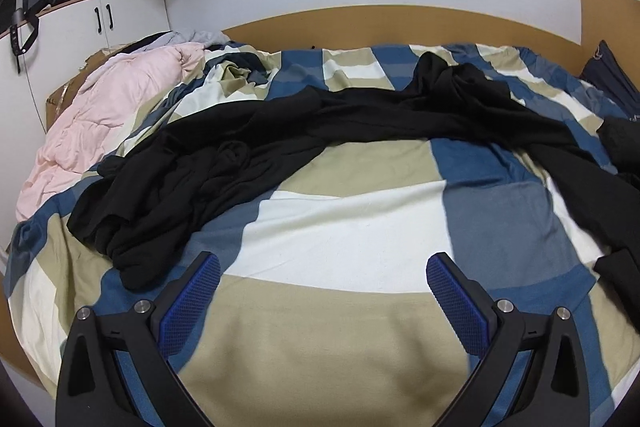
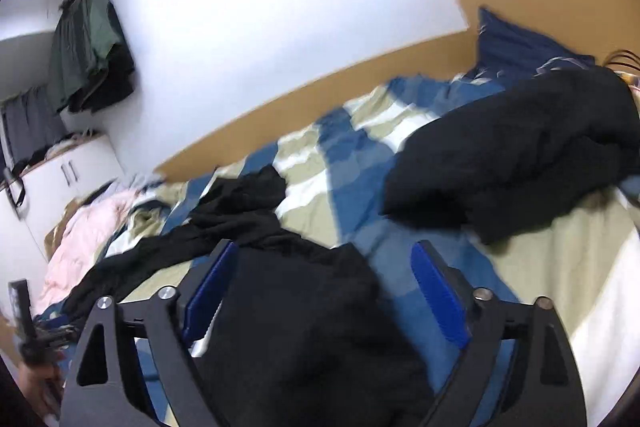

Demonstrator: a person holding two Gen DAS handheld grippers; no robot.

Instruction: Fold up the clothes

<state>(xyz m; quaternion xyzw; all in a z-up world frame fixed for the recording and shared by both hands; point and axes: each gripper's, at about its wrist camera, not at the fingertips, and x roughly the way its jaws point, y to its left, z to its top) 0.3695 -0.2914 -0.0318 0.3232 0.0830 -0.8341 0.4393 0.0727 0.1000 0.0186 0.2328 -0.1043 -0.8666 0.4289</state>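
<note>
Bedspread (image 1: 340, 227) in blue, beige and white checks carries a long black garment (image 1: 320, 123) strung loosely across it. Left gripper (image 1: 323, 269) hangs spread wide over bare cover, holding nothing. Right gripper (image 2: 324, 259) gapes above one end of the garment, pads clear of the cloth

A long garment (image 1: 320, 123) is being seen spread across the bed cover (image 1: 340, 239) ahead of the left gripper (image 1: 323, 277), its bunched end lying ahead-left. A quilt (image 1: 100, 119) is lying further left, a cabinet (image 1: 80, 27) behind it. Ahead-right of the right gripper (image 2: 325, 267), a heaped garment (image 2: 520, 155) is lying.
</note>
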